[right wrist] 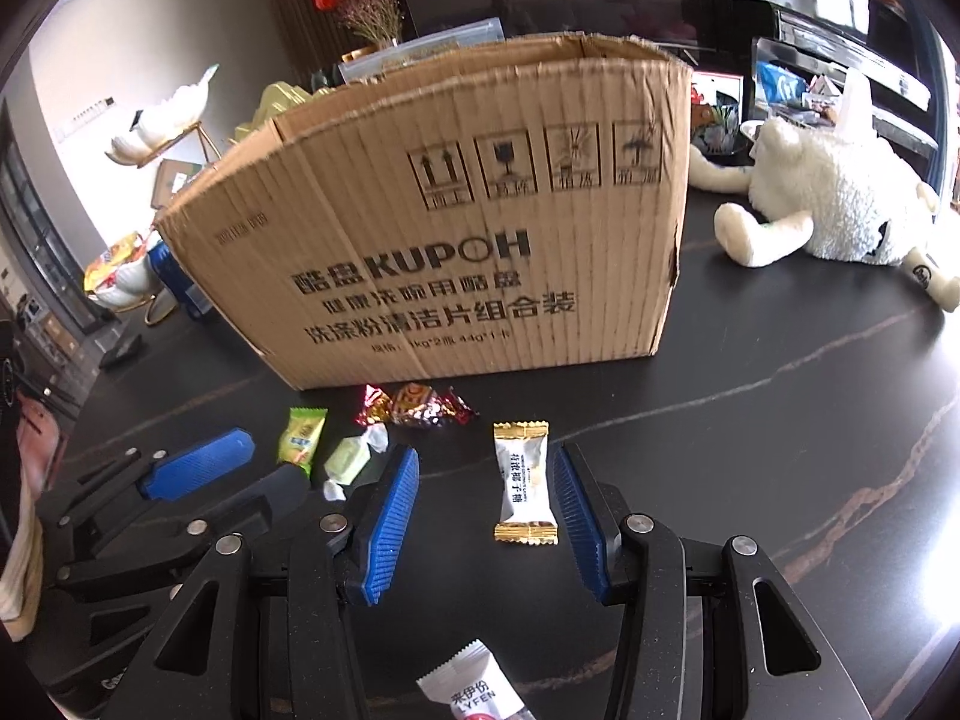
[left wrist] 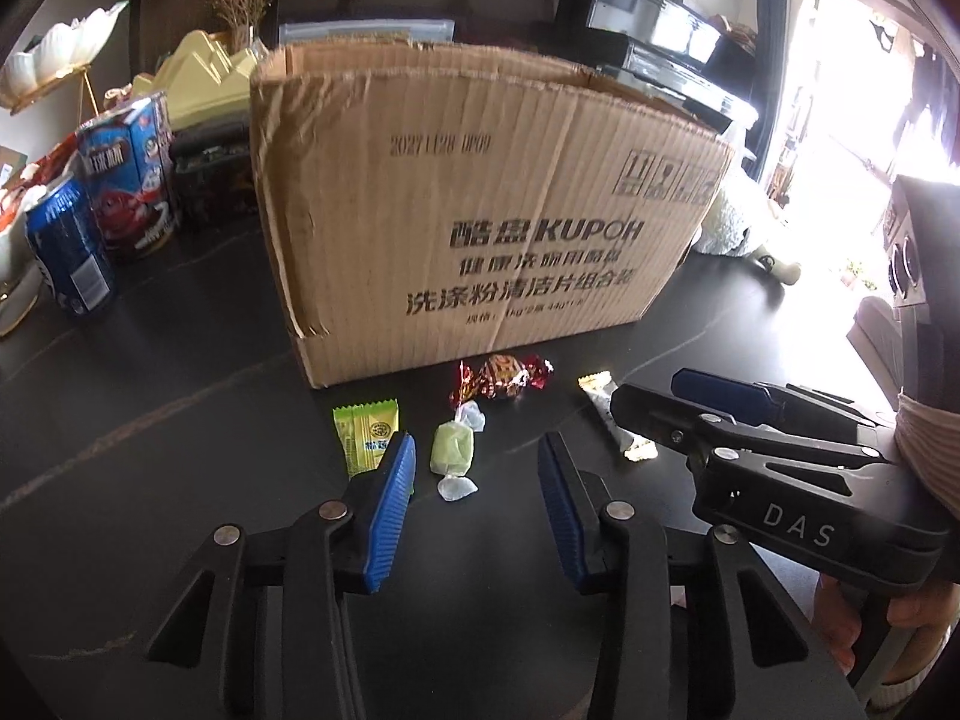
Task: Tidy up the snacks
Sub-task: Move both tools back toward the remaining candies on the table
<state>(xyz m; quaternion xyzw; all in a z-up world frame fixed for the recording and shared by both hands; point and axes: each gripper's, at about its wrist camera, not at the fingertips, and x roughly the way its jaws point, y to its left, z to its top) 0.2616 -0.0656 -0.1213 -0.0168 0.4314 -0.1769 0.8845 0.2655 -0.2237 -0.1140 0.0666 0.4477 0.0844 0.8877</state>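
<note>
A cardboard box (left wrist: 480,210) (right wrist: 450,240) stands open-topped on the dark table. Before it lie a red foil candy (left wrist: 504,378) (right wrist: 420,408), a green packet (left wrist: 363,438) (right wrist: 300,438), a pale green twist candy (left wrist: 453,450) (right wrist: 348,459) and a white-gold candy (right wrist: 522,486) (left wrist: 606,414). My left gripper (left wrist: 477,468) (right wrist: 270,462) is open, low over the table, with the twist candy between its pads, nearer the left one. My right gripper (right wrist: 486,480) (left wrist: 645,396) is open around the white-gold candy, which lies close to the right pad. A white LYFEN packet (right wrist: 474,690) lies under it.
A blue can (left wrist: 69,246) and a blue candy carton (left wrist: 132,174) stand left of the box. A white plush toy (right wrist: 840,204) lies to the right. A white bowl with snack bags (right wrist: 120,276) sits at far left. A hand holds the right gripper.
</note>
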